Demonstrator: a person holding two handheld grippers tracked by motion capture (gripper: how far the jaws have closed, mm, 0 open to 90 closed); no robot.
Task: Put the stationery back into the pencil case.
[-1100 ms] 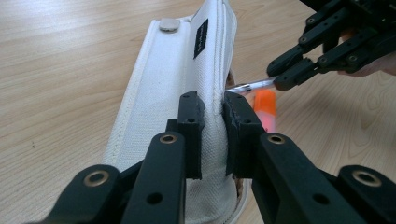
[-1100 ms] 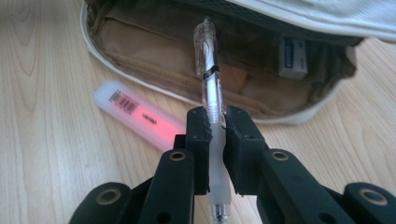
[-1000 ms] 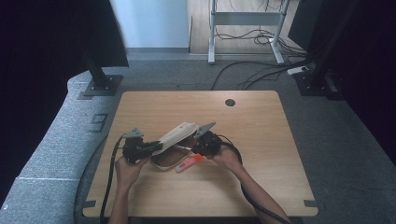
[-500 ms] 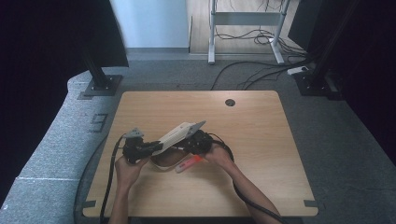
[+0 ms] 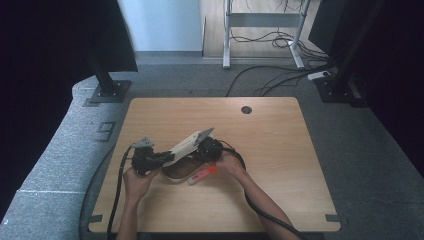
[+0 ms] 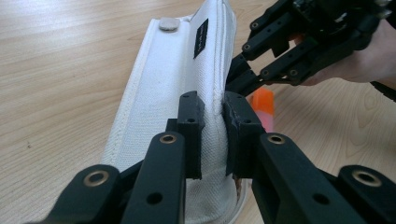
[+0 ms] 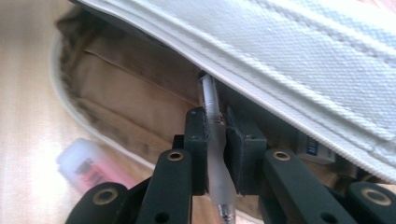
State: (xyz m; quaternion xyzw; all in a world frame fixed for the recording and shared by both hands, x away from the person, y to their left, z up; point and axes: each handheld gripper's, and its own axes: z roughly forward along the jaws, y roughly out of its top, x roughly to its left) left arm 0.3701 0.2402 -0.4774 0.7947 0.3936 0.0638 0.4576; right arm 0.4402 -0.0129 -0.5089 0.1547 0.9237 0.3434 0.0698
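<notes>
High view: at centre-left of the frame, low on the wooden table (image 5: 280, 150), my left gripper (image 5: 162, 157) pinches the lifted flap of a white pencil case (image 5: 187, 144); my right gripper (image 5: 202, 150) meets the case from the right. A pink-and-orange highlighter (image 5: 202, 174) lies on the table just below the case.

Left gripper view: my left gripper's (image 6: 214, 133) jaws stand narrow, clamped on the flap's stitched edge. The pencil case (image 6: 173, 84) is off-white woven canvas with a small black label and a snap button near the top of the frame. I judge the flap must be kept raised and steady, so the mouth stays open.

Right gripper view: my right gripper's (image 7: 215, 149) jaws are closed on a translucent pen (image 7: 212, 116), tip pointing up into the case's brown-lined interior (image 7: 126, 93) beneath the white flap. To do this well, I should slide the pen along the case's length, clear of the flap's edge, and release only once it lies inside. The highlighter (image 7: 91, 168) appears blurred at lower left.
</notes>
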